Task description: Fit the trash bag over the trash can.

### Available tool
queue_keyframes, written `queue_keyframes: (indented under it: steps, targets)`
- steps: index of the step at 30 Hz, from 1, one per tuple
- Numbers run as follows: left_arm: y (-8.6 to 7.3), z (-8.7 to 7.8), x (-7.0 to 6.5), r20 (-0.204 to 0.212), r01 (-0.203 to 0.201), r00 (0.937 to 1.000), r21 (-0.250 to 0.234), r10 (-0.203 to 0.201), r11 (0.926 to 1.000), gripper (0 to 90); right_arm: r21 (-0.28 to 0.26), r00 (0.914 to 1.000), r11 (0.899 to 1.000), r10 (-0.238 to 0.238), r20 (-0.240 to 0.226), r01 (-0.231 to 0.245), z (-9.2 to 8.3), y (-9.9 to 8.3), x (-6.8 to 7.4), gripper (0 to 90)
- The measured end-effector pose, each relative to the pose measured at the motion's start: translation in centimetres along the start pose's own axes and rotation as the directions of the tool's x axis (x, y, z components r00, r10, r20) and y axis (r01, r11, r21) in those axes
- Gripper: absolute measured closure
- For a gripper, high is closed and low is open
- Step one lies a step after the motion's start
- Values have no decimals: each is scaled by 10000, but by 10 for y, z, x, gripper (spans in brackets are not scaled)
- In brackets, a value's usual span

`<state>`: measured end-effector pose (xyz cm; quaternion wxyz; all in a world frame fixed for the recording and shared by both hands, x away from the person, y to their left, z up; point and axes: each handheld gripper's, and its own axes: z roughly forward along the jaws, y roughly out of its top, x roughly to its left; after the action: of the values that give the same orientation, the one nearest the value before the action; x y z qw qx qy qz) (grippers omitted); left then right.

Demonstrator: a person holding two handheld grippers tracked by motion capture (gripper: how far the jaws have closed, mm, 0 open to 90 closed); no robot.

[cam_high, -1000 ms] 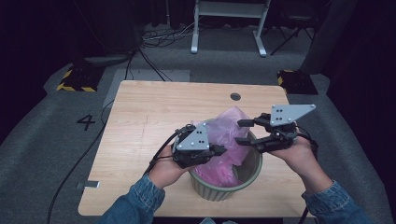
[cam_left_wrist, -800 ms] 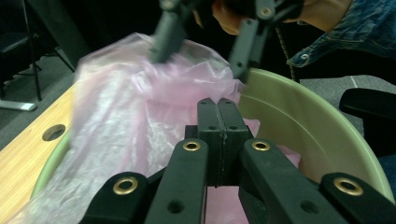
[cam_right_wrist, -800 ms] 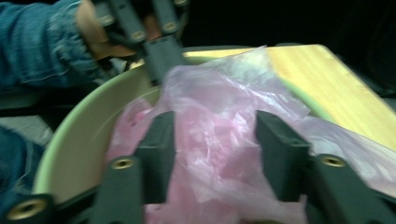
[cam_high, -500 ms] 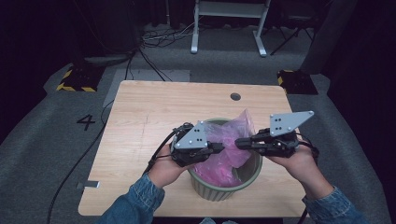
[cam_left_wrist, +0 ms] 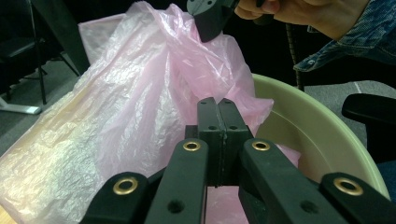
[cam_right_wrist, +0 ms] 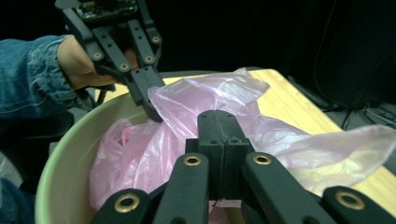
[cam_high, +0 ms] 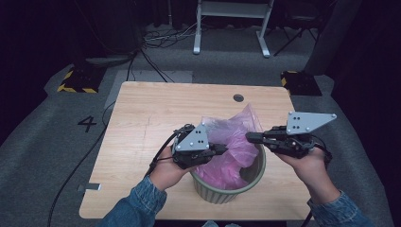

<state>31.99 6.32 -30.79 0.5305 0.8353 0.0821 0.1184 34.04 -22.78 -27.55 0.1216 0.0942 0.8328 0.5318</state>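
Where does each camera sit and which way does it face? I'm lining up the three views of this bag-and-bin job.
High view: above the person's side, looking forward and down on the table; forearms, hands, left gripper and right gripper show.
Left gripper view: rides the left gripper, looking across the pink bag to the other hand.
Right gripper view: rides the right gripper, looking over the bin to the left one.
All three share bag and bin.
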Motion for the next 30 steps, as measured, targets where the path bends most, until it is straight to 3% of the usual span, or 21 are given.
queue_keyframes:
  steps: [9,12,13,15,16,19,22,25,27,29,30]
  targets:
    - [-2,-6,2,-114,128,9999,-153,-130,9998,899,-411,9972,9987,315,684,-287,-11,-2,-5,895]
    - [-3,-3,2,239,150,9996,-177,-146,9997,896,-512,9965,9978,446,700,-411,-13,-3,-6,895]
    - [-2,-1,1,333,172,9993,-211,-165,9996,840,-500,9970,9979,439,641,-408,-12,-3,-5,894]
    - [1,4,1,254,340,9991,-189,-335,9992,638,-473,9977,9982,398,554,-372,-9,-3,-3,893]
    - [2,6,1,343,404,9986,-105,-401,9991,613,-468,9980,9982,389,499,-366,-8,-2,-2,892]
    - [4,9,1,226,288,9993,-31,-288,9996,689,-488,9989,9983,336,329,-320,-3,-1,2,888]
    - [4,7,-1,80,148,9999,-104,-147,9998,893,-409,9994,9989,249,234,-240,1,0,4,812]
    - [4,5,-3,74,18,10000,-63,-17,10000,898,-473,9993,9989,62,380,-44,1,0,2,635]
    - [5,5,-3,140,-71,9999,-11,71,10000,898,-496,9999,9987,111,-33,-113,3,1,-2,519]
    - [6,6,-4,225,-185,9996,20,185,9998,897,-255,9996,9997,56,-265,-63,8,3,-2,528]
    - [6,7,-5,253,-210,9995,-6,210,9998,897,-138,9994,9999,-26,-345,21,10,4,-2,590]
